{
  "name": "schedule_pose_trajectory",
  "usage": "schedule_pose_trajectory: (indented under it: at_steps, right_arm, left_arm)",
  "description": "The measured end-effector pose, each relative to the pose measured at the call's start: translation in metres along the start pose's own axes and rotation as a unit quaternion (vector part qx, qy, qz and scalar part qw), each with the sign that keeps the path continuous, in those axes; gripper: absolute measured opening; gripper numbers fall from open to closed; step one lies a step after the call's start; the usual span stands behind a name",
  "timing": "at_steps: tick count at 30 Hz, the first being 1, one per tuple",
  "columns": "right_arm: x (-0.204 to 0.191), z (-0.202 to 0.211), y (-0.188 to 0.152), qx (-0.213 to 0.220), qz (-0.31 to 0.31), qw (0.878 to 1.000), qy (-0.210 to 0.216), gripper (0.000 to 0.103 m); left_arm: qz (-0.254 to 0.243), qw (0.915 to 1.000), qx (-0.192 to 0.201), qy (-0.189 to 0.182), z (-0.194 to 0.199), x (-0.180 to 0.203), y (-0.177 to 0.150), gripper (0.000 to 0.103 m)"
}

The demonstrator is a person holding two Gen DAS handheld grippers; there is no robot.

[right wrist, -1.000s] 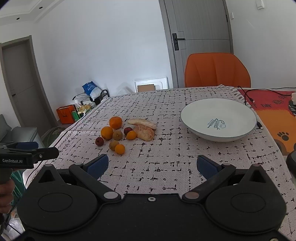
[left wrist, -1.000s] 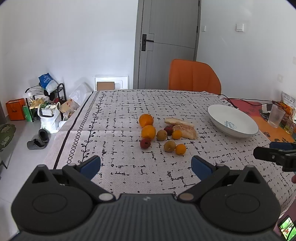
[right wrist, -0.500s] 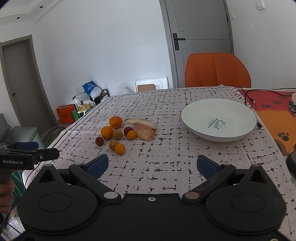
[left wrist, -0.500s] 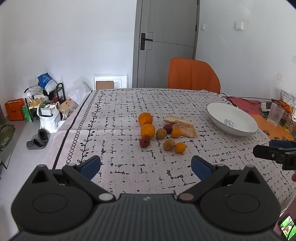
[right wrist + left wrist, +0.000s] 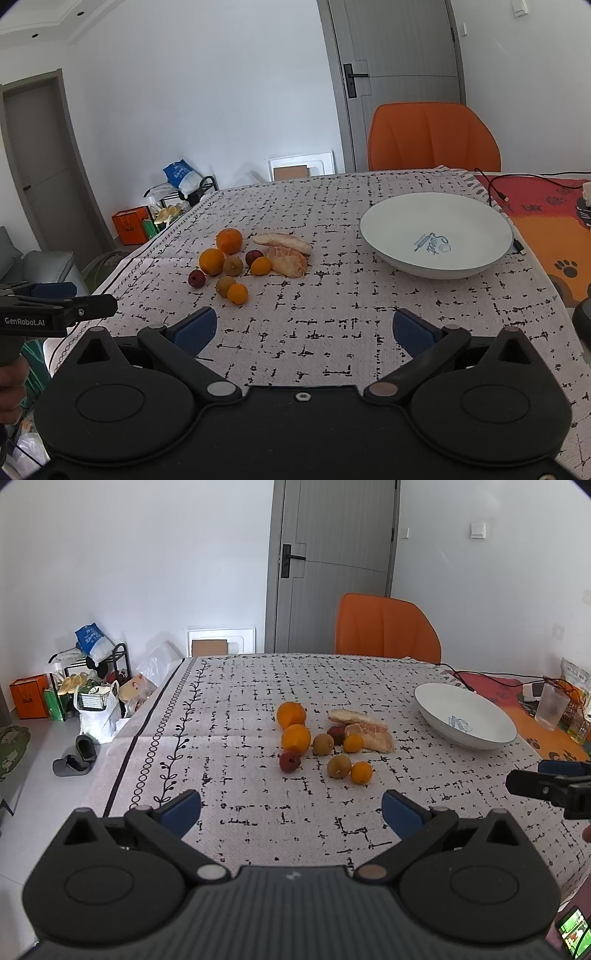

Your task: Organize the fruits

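A cluster of fruit lies mid-table on the patterned cloth: two oranges (image 5: 295, 737) (image 5: 229, 240), small mandarins (image 5: 361, 772), brownish kiwis (image 5: 339, 765), a dark red plum (image 5: 289, 760) and peeled pomelo pieces (image 5: 373, 734) (image 5: 287, 260). A white bowl (image 5: 436, 701) (image 5: 384, 221) stands empty to the right of them. My left gripper (image 5: 291, 810) is open and empty, hovering short of the fruit. My right gripper (image 5: 301, 328) is open and empty, between fruit and bowl, also short of them.
An orange chair (image 5: 386, 629) stands at the table's far side. A red-orange mat (image 5: 546, 206) with a cable, a glass (image 5: 552, 710) and packets lie at the right. Bags, a rack and shoes (image 5: 75, 758) sit on the floor at the left.
The left wrist view has shifted slightly, with the fruit and bowl a touch higher and further left in frame. The right gripper has barely moved. Both stay open.
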State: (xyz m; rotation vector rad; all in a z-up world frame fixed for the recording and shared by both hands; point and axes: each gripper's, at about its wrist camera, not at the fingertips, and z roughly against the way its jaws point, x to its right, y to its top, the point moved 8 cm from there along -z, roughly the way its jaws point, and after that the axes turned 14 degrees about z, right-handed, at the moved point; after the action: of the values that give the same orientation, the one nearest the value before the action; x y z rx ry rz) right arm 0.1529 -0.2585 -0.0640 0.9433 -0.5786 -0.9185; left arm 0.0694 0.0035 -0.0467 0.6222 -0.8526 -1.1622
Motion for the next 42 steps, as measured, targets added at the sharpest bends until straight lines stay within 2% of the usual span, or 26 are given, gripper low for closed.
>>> schedule_pose_trajectory:
  at_steps: [8, 18, 22, 28, 32, 42]
  right_arm:
    - [0.002, -0.007, 0.000, 0.000, 0.002, 1.000, 0.000, 0.103]
    - [-0.006, -0.032, 0.006, 0.000, 0.018, 1.000, 0.025, 0.103]
    - [-0.011, -0.044, 0.009, 0.008, 0.022, 0.999, 0.035, 0.102]
    - [-0.018, -0.066, 0.010, 0.001, 0.016, 0.998, 0.067, 0.086]
    - [-0.023, -0.079, 0.011, -0.005, 0.017, 0.997, 0.078, 0.077]
    - [-0.030, -0.106, 0.012, -0.019, 0.010, 0.994, 0.109, 0.068]
  left_arm:
    - [0.005, 1.0000, -0.003, -0.002, -0.010, -0.002, 0.001, 0.103]
    - [0.010, 0.9999, 0.011, -0.006, -0.033, -0.006, 0.009, 0.103]
    - [0.011, 0.9998, 0.014, -0.010, -0.041, -0.007, 0.010, 0.099]
    - [0.016, 0.9997, 0.012, -0.017, -0.057, -0.009, 0.012, 0.086]
    - [0.025, 0.9995, 0.007, -0.017, -0.069, -0.011, 0.013, 0.082]
    - [0.031, 0.9993, -0.009, -0.018, -0.092, -0.015, 0.012, 0.065]
